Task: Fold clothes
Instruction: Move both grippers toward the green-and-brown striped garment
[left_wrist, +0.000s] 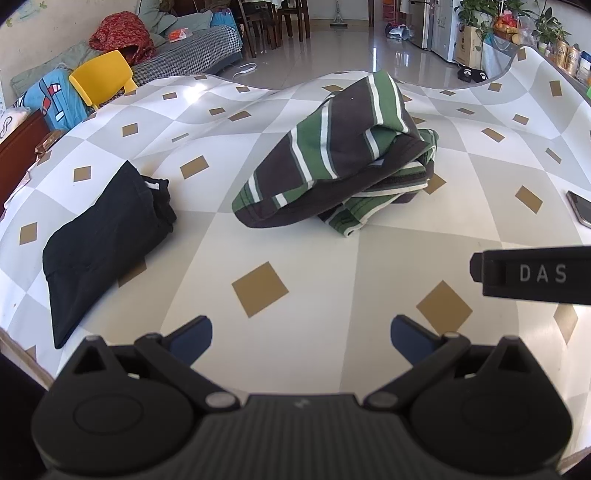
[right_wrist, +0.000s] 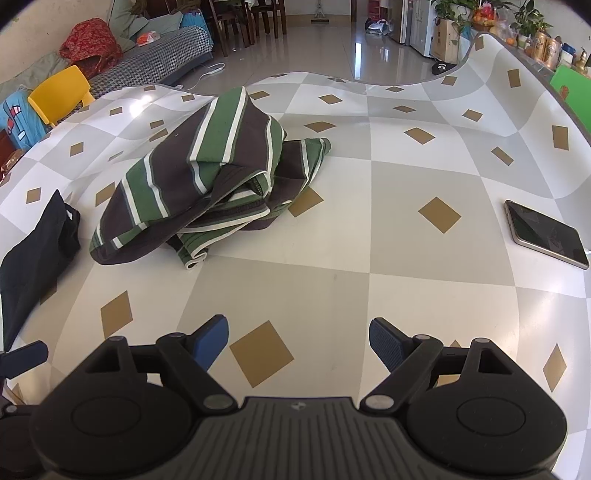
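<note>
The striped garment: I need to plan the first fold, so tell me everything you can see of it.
The striped garment is soft knit-looking fabric in green, dark brown-grey and thin white stripes. It lies unfolded in a crumpled heap near the middle of the checked tablecloth, one broad panel draped over bunched layers, with a hemmed edge curling out at the front. Only the cloth touches it; the black garment lies apart to its left, and both open grippers sit short of it.

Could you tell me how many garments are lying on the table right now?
2: a crumpled green striped shirt at the middle of the table, and a folded black garment to its left, near the edge.
</note>
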